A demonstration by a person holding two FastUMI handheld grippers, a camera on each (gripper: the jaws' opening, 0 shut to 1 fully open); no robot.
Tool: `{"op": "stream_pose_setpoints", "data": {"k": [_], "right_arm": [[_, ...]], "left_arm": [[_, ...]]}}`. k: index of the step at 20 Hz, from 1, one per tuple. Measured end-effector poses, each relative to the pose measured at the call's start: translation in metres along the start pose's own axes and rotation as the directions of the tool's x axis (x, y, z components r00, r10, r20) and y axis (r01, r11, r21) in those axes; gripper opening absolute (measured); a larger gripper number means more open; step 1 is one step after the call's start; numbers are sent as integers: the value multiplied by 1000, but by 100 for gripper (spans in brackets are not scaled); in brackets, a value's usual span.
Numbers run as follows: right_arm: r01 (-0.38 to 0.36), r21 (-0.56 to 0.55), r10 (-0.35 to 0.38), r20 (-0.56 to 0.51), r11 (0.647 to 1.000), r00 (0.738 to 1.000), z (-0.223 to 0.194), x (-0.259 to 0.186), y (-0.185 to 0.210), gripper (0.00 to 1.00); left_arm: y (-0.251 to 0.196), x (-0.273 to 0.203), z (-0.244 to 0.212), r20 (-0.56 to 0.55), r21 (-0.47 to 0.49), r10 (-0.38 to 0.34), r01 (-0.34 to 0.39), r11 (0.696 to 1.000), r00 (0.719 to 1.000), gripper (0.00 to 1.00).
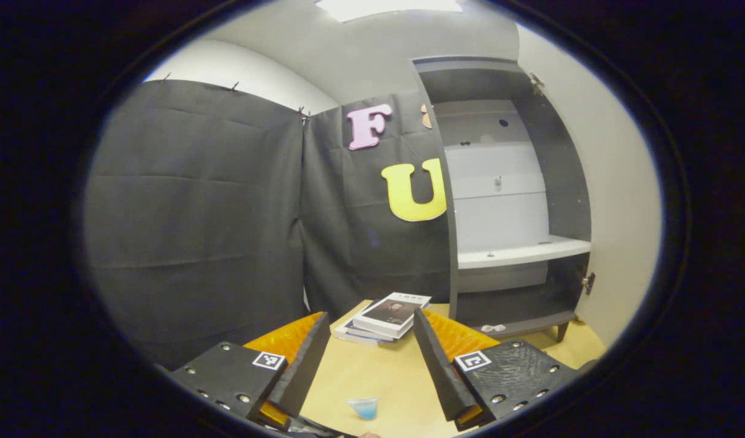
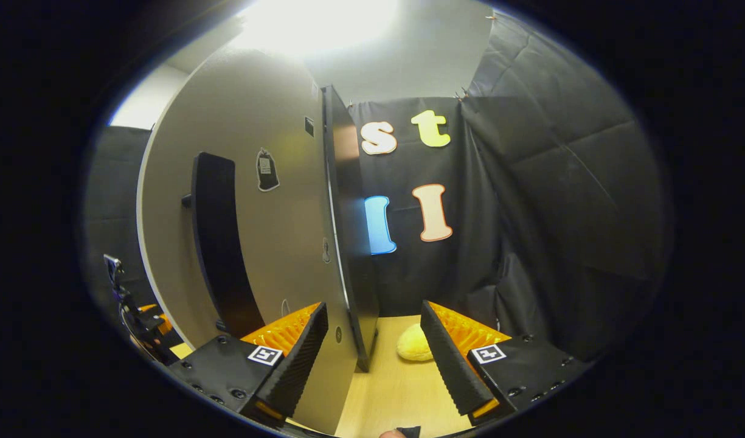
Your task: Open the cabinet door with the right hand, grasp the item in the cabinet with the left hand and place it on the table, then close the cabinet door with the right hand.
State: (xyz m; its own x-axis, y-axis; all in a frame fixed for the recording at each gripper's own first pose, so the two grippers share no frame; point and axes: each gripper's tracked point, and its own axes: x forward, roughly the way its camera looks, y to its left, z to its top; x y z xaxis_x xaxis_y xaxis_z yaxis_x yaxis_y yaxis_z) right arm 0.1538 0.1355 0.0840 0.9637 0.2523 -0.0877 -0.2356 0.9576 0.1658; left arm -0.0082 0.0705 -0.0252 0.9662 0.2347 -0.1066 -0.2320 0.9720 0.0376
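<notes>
Left gripper view: open cabinet, books.

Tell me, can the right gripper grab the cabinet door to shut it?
Probably yes. The right gripper is open, and the door edge already stands between its fingers with nothing blocking.

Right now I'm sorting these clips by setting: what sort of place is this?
Probably a staged recording booth, not a real home: black cloth walls, a small cabinet standing open on a wooden table, and a few props such as stacked books.
</notes>
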Motion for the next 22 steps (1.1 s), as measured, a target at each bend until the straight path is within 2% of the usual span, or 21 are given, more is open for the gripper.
{"op": "stream_pose_setpoints", "data": {"k": [5, 8, 10, 13, 14, 22], "right_arm": [[106, -18, -106, 13, 994, 994, 3, -7, 1, 97], [133, -15, -133, 5, 991, 991, 1, -5, 12, 97], [129, -27, -130, 0, 991, 992, 0, -9, 29, 100], [114, -59, -114, -2, 992, 993, -1, -10, 55, 97], [109, -64, -109, -2, 992, 994, -1, -9, 62, 97], [48, -35, -49, -14, 998, 999, -9, 9, 119, 97]], "left_arm": [[12, 20, 8, 20, -10, -53, 53, 999, 998, 83], [22, 30, 2, 16, -15, -79, 79, 997, 997, 86], [32, 37, -1, 10, -22, -88, 88, 996, 996, 83], [45, 47, -3, 10, -32, -102, 102, 994, 995, 86], [50, 51, -3, 11, -28, -104, 105, 994, 994, 83], [67, 66, -5, 16, -21, -139, 139, 990, 990, 83]]}}
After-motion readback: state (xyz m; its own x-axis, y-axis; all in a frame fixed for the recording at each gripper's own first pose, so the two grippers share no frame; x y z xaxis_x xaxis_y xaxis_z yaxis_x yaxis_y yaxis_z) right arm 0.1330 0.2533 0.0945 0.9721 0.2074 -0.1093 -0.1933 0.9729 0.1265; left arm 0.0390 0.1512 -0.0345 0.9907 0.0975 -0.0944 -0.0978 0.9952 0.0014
